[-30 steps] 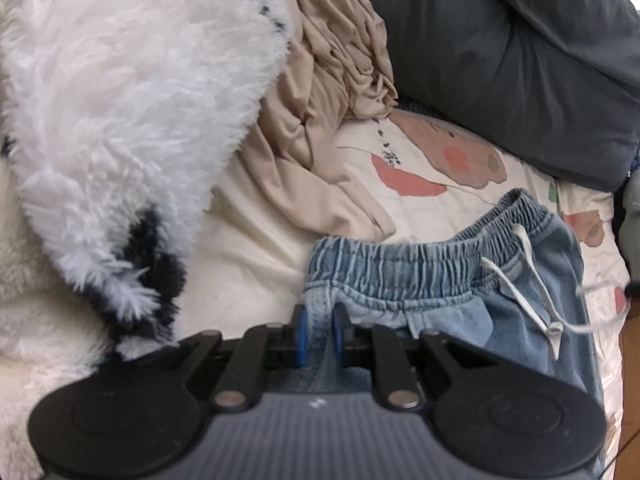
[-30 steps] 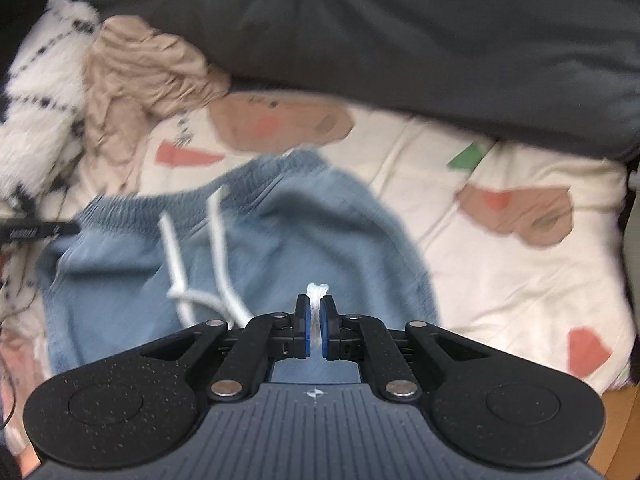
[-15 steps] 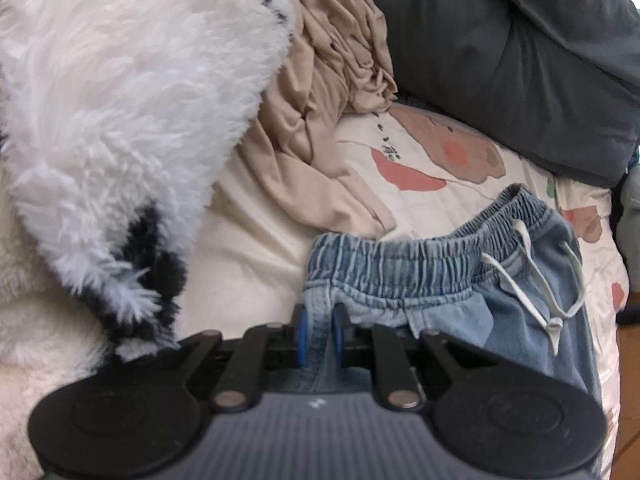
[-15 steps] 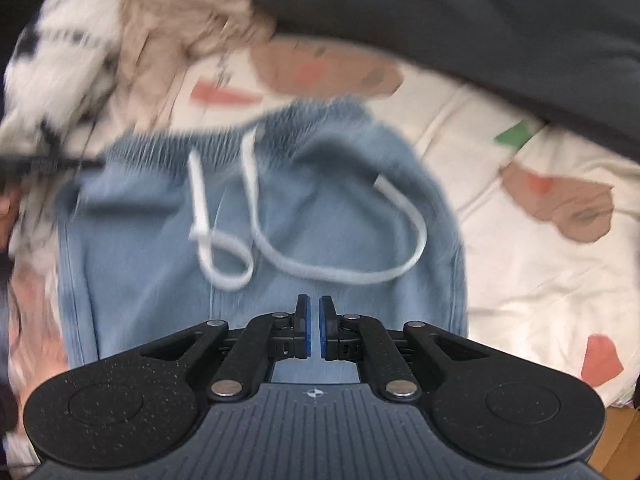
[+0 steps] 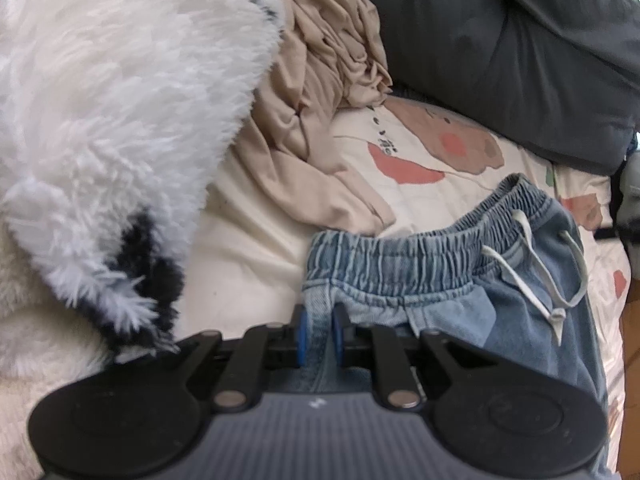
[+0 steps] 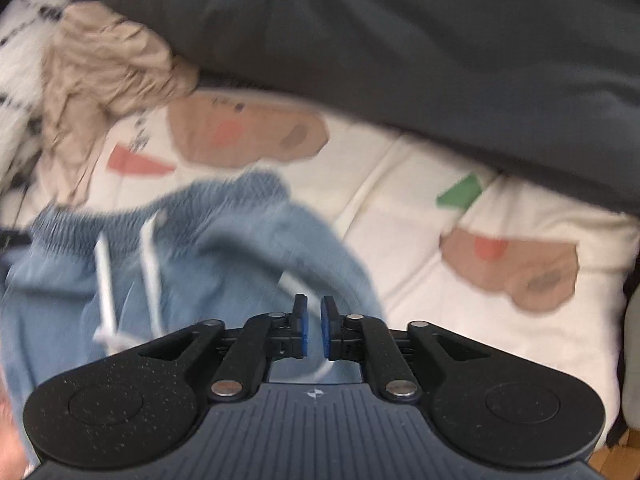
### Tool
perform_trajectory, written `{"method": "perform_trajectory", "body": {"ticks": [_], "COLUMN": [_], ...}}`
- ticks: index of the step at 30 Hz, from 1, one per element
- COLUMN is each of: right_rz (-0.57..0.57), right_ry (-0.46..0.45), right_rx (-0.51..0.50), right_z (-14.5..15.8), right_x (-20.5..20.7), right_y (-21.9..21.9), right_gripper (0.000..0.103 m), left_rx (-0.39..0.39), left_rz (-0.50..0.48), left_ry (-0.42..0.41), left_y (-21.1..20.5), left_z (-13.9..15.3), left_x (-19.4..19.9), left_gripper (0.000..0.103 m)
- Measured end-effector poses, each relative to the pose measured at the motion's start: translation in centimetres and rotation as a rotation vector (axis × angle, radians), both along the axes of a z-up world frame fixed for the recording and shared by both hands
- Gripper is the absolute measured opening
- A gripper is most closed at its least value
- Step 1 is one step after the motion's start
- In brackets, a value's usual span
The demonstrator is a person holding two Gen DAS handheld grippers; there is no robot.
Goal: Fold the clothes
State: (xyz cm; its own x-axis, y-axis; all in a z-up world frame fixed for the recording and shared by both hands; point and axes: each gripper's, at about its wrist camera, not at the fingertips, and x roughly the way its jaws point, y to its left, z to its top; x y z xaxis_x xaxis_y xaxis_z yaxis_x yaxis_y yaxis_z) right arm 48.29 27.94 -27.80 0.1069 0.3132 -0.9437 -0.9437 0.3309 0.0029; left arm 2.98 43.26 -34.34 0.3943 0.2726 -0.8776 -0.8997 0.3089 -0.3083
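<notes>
1. On the bed (image 6: 420, 208) my denim shorts (image 5: 520, 300) lie, waistband running left-right.
2. My left hand-held gripper (image 5: 319, 330) clamps their left waistband corner.
3. My right hand-held gripper (image 6: 313, 326), jaws just parting, empty, hovers nearest their right edge.

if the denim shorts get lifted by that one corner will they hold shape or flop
Probably flop: the denim shorts lie rumpled, their waistband gathered. The loose drawstring would likely dangle. The left gripper, pinching one seam, should hold.
</notes>
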Motion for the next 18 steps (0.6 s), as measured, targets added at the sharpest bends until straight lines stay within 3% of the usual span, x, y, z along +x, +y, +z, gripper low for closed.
{"method": "perform_trajectory", "body": {"ticks": [2, 11, 18], "right_rz": [-0.016, -0.067, 0.079], "right_ry": [-0.005, 0.018, 0.001], "right_rx": [0.024, 0.093, 0.027], "right_z": [-0.5, -3.8, -6.3], "right_x": [1.1, 5.2, 3.3], "right_y": [1.0, 4.8, 5.8], "right_gripper": [0.032, 0.032, 0.032], "left_rx": [-0.001, -0.011, -0.014], "left_rz": [-0.006, -0.019, -0.007], "left_ry": [0.003, 0.013, 0.007], "left_y": [0.1, 0.3, -0.1], "left_z": [-0.1, -0.4, -0.2], "left_x": [0.1, 0.3, 0.3], "left_gripper": [0.014, 0.014, 0.014]}}
